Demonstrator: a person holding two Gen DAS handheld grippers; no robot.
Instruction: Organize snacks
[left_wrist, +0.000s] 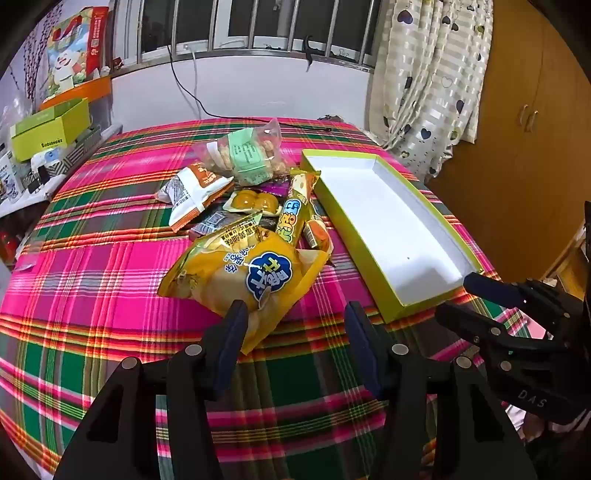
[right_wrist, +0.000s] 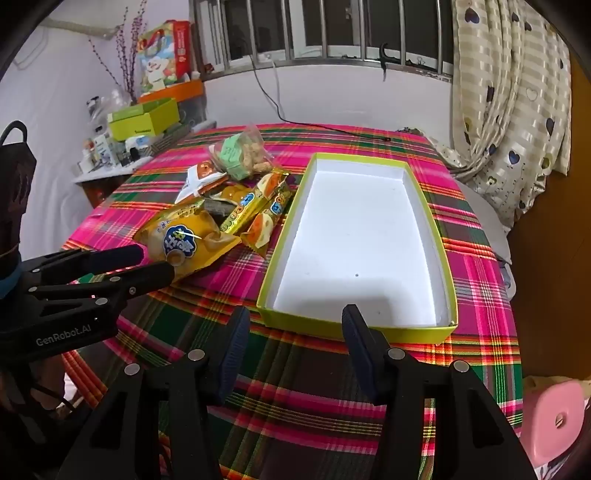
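Observation:
A pile of snacks lies on the plaid tablecloth (left_wrist: 92, 280). Nearest is a big yellow chip bag (left_wrist: 236, 277) (right_wrist: 188, 240). Behind it lie long yellow stick packets (left_wrist: 295, 210) (right_wrist: 243, 210), a white-and-orange packet (left_wrist: 192, 192) and a clear bag of puffs with a green label (left_wrist: 247, 155) (right_wrist: 240, 155). Right of the pile stands an empty lime-green box (left_wrist: 391, 221) (right_wrist: 354, 236), white inside. My left gripper (left_wrist: 295, 314) (right_wrist: 155, 260) is open at the chip bag's near corner, its left finger against the bag's edge. My right gripper (right_wrist: 295, 314) (left_wrist: 456, 297) is open at the box's near wall, holding nothing.
A side shelf at the left carries another green box (left_wrist: 48, 129) (right_wrist: 144, 118) and a cartoon gift bag (left_wrist: 74, 48). A black cable (left_wrist: 192, 96) runs down the wall to the table's far edge. A heart-print curtain (left_wrist: 424, 92) and a wooden wardrobe (left_wrist: 535, 129) stand to the right. A pink object (right_wrist: 554, 417) sits below the table's near right corner.

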